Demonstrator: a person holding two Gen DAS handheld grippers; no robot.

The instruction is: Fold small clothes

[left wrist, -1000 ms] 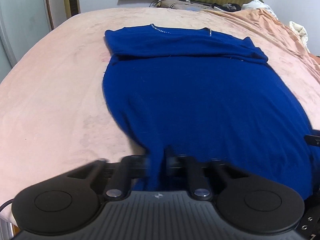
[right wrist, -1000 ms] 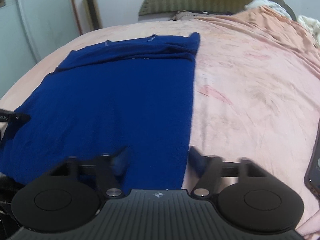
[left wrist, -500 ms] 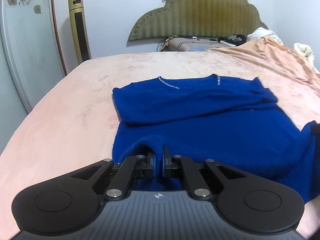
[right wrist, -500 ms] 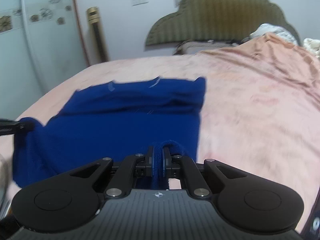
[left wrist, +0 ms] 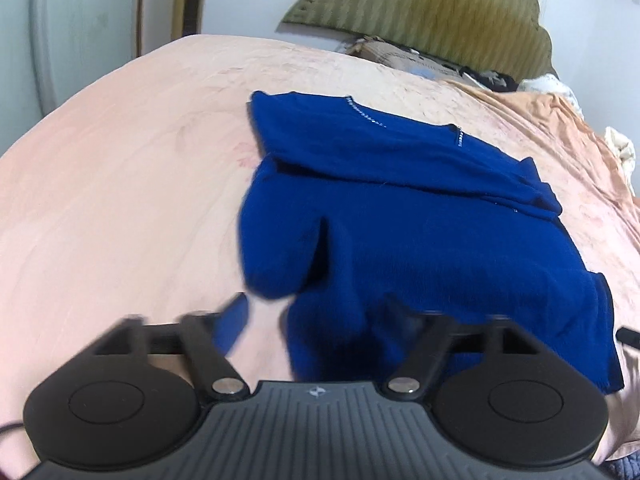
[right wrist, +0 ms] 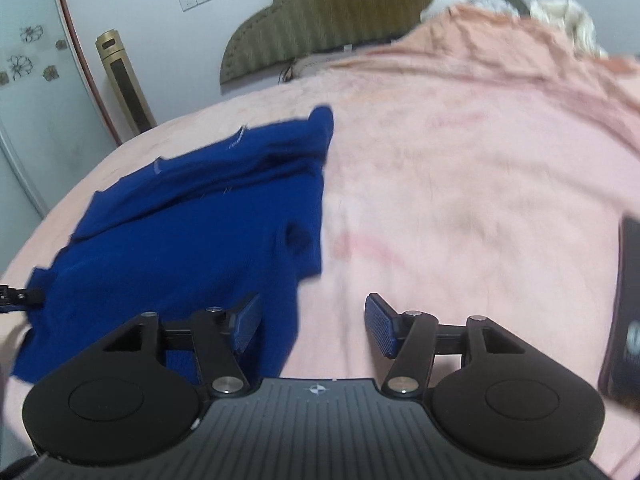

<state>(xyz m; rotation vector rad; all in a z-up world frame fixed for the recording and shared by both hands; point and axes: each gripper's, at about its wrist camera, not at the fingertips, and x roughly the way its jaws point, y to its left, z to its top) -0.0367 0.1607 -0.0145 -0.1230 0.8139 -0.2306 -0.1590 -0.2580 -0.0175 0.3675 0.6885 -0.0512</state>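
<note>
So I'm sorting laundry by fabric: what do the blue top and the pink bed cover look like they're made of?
The blue top looks like a soft fine knit: matte, slightly fuzzy surface, rounded limp folds, with a row of small shiny beads or stitches at the neckline. The pink bed cover looks like plush fleece or brushed microfibre: dull nap with faint mottled shading. The fibre of either can't be told.

Both wrist views low over the bed, facing the headboard, seemingly close, sharing the blue sweater

Bed w/ pink cover; blue sweater lying on it, dark phone at right edge
</note>
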